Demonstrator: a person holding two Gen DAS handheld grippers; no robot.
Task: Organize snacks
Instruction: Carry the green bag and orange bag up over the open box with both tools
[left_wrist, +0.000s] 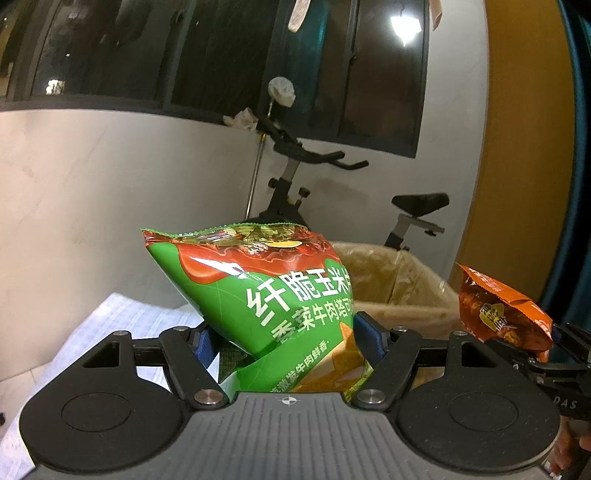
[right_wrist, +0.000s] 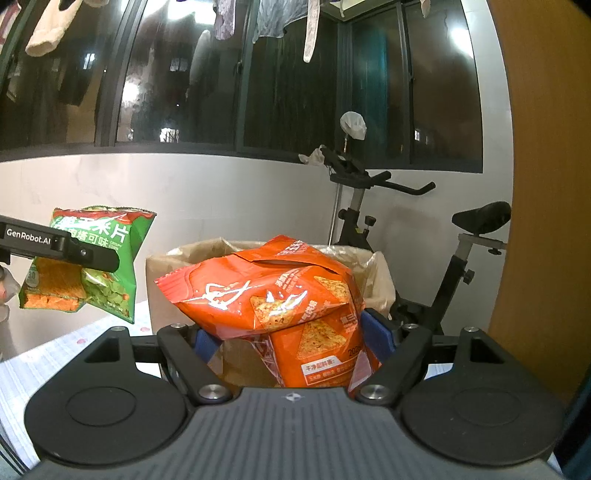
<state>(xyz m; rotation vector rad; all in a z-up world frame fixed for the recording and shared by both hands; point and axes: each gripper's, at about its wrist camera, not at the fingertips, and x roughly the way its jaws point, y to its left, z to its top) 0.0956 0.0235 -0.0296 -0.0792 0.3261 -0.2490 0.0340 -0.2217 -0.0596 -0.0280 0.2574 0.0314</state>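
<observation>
The left hand-held gripper is clamped on a green snack bag, its blue pads pressing into the bag's lower half so the foil crumples between them. The bag stands upright in the air, sealed top edge uppermost, above a white patterned tabletop. The right hand-held gripper holds an orange snack bag the same way, pinched near its lower part, with the puffed upper part bulging over the fingers. Directly behind the orange bag is a cardboard box lined with clear plastic, its top open. Seen from the right wrist, the green bag hangs to the left of the box. An exercise bike stands by the white wall beneath dark windows.
</observation>
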